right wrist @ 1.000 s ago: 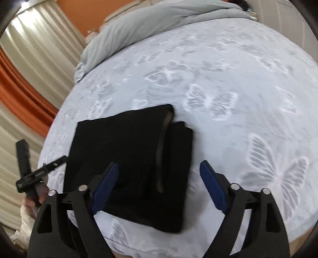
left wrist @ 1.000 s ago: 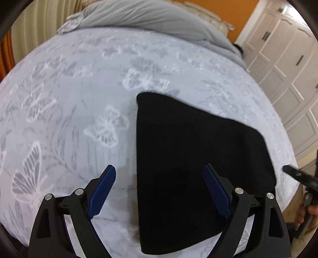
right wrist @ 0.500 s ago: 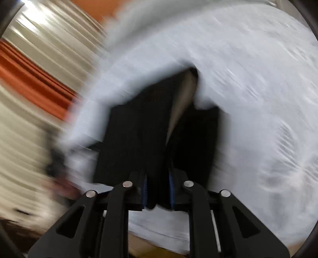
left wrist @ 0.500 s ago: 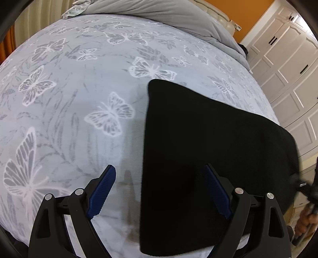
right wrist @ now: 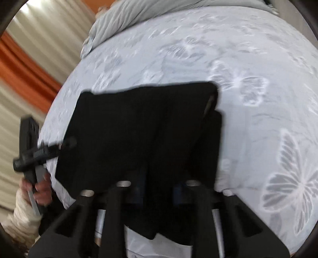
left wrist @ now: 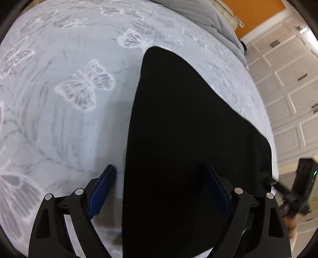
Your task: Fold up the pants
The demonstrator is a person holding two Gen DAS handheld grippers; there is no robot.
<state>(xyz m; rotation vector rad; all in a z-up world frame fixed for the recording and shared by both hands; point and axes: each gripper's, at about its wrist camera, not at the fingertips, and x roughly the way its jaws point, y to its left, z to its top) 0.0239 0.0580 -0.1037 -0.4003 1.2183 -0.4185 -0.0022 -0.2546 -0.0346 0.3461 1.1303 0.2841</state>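
The black pants lie folded on a bed covered by a pale grey sheet printed with white butterflies; in the left wrist view they fill the frame from centre toward 3 and 6 o'clock, one corner reaching up toward 12 o'clock; the left gripper hangs over their near end with its jaws spread, and these have just been closing a little; its blue finger at 7 o'clock sits over bare sheet just beside the cloth edge, the other finger at 5 o'clock sits over the cloth, so the edge of the pants runs between them with the pads not pressing it; at 4 o'clock the right gripper shows, blurred, at the far corner of the pants; in the right wrist view the right gripper at 6 o'clock has its jaws drawn close together, having just been closing, and pinches a lifted fold of the pants between them; the rest of the cloth spreads from centre toward 9 o'clock; a hand with a cream knit sleeve holds the left gripper at 8 o'clock by the cloth's far edge; a grey duvet lies bunched at 12 o'clock, striped curtains at 10 o'clock
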